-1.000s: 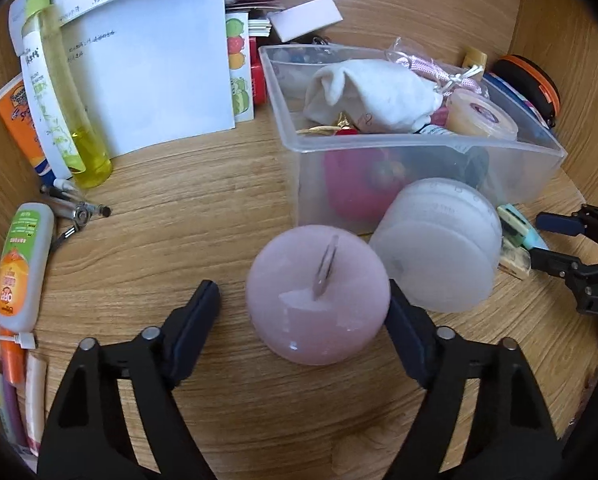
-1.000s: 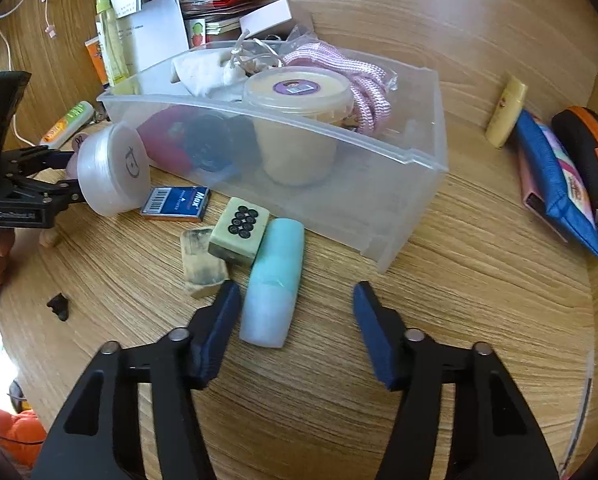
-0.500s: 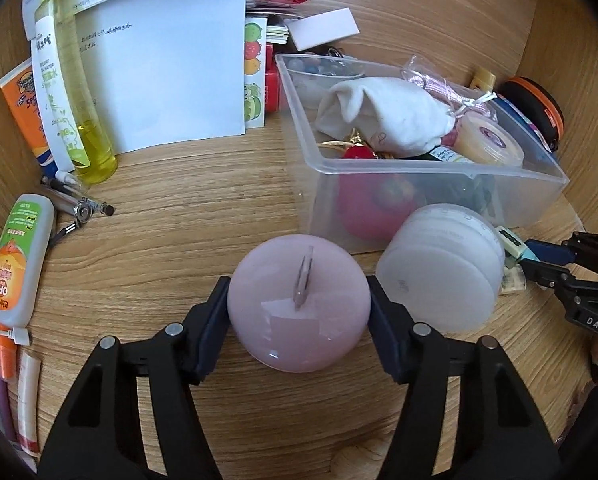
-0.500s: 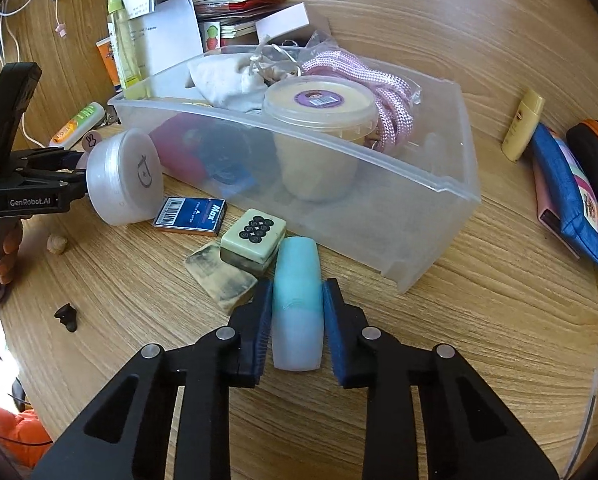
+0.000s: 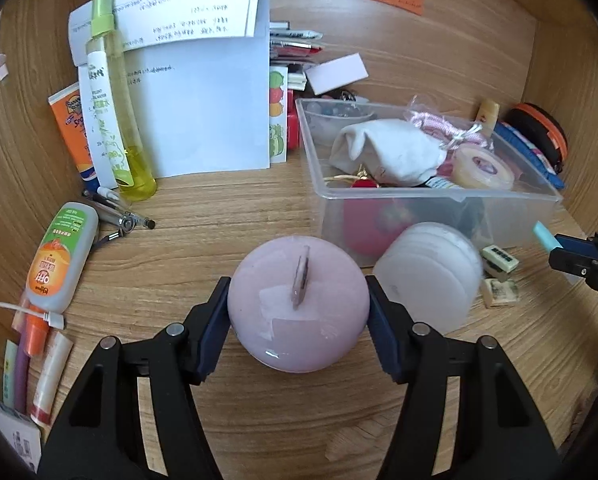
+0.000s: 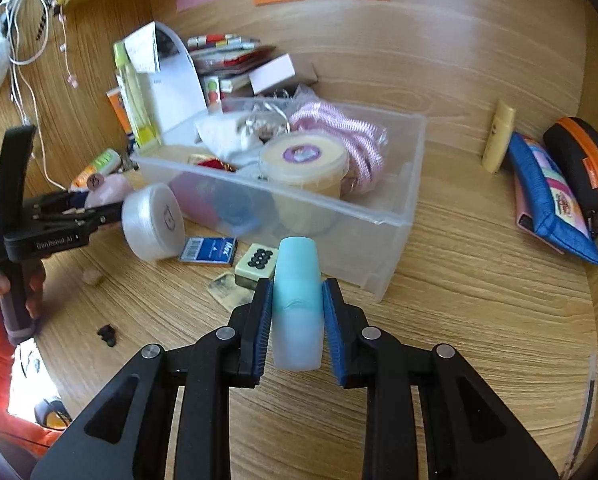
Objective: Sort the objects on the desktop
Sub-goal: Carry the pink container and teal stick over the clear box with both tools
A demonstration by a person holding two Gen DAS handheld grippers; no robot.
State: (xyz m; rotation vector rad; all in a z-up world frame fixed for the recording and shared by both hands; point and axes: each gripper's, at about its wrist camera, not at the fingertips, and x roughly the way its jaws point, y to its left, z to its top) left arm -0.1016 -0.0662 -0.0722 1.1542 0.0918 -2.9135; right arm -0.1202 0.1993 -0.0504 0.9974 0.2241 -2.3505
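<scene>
Two claws each have a load: the left claw (image 5: 298, 308) pinches a round pink jar (image 5: 298, 303) at its widest sides, so the smooth curve cannot slip out, and the right claw (image 6: 296, 322) pinches a light blue tube (image 6: 297, 304) across its narrow width, its length running along the fingers. Both things seem raised just off the table (image 6: 479, 320), probably bound for the clear plastic bin (image 6: 395, 220) near them. That bin already holds a white cloth pouch (image 5: 391, 152), a pink rope (image 6: 339, 136), a lidded cream tub (image 6: 303, 172) and something red low down. Just beside the bin on the table lie a white round box (image 5: 427, 276), a blue card box (image 6: 209, 251) and a small tile with dots (image 6: 256, 264)
</scene>
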